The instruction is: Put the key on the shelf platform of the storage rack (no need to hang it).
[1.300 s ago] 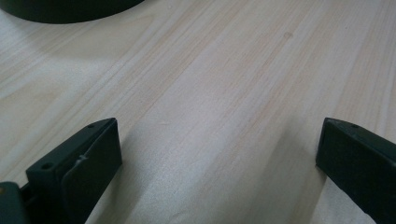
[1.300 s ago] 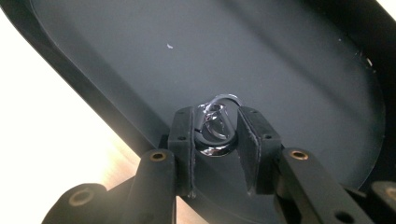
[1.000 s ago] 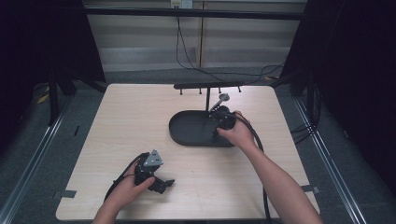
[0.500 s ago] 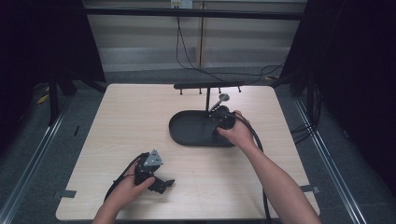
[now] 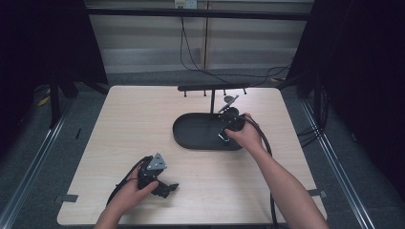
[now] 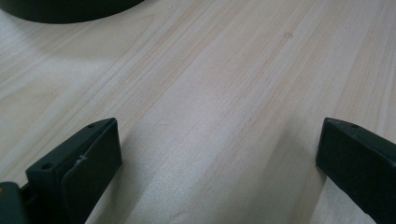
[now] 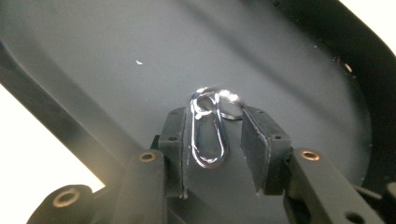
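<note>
Wood: a pale wooden table (image 5: 143,124) is seen under both grippers, with the grain plain in the left gripper view (image 6: 224,93).
Left hand: the left hand (image 5: 130,192) is laid near the front edge of the table and is wrapped around the left gripper (image 5: 168,187).
Left gripper: its jaws are spread wide apart over bare wood (image 6: 219,154), and nothing is held between them.
Grey plate: a grey three-cornered plate (image 5: 156,162) is carried on top of the left gripper.
Cable: a dark cable (image 5: 125,183) is looped beside the left hand.
Right hand: the right hand (image 5: 244,135) is held at the right end of the tray, well apart from the left hand.
Right gripper: the right gripper (image 7: 219,135) is lowered into the tray, with its jaws part open around the clip; contact with the pads cannot be told.
Clip: a shiny metal clip (image 7: 208,137) with a small ring (image 7: 229,105) at its top is found between the jaws, over the tray floor.
Tray: a dark oval tray (image 5: 196,131) is set beyond the table's middle.
Stand: a thin black stand (image 5: 212,88) with a crossbar is raised behind the tray.
</note>
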Available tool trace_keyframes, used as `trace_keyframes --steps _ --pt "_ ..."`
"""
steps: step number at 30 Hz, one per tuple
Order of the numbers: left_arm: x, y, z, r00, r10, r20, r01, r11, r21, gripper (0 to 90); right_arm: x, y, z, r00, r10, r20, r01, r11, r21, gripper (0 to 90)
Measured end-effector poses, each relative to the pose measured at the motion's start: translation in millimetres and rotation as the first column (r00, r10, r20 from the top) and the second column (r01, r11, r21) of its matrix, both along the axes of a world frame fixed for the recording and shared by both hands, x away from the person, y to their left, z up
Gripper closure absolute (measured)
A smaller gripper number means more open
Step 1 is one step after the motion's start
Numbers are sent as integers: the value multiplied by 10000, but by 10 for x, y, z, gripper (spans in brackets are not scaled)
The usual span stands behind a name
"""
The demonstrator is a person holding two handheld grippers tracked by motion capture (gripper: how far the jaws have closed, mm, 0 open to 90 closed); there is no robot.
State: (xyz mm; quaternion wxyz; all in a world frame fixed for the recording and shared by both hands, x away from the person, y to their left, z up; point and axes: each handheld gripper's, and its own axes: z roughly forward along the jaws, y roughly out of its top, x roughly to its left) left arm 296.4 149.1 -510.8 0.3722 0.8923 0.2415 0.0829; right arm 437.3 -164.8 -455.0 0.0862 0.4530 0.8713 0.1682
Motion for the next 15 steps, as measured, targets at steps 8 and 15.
trace_keyframes --steps 8,15 --pt "0 0 0 10000 3 1 -3 10000 6 0 -33 -22 61 9997 -94 -209 98 9998 184 555" --pt "0 0 -1 10000 18 1 -18 10000 -19 0 -60 -25 99 9994 -128 -331 145 9986 502 489"
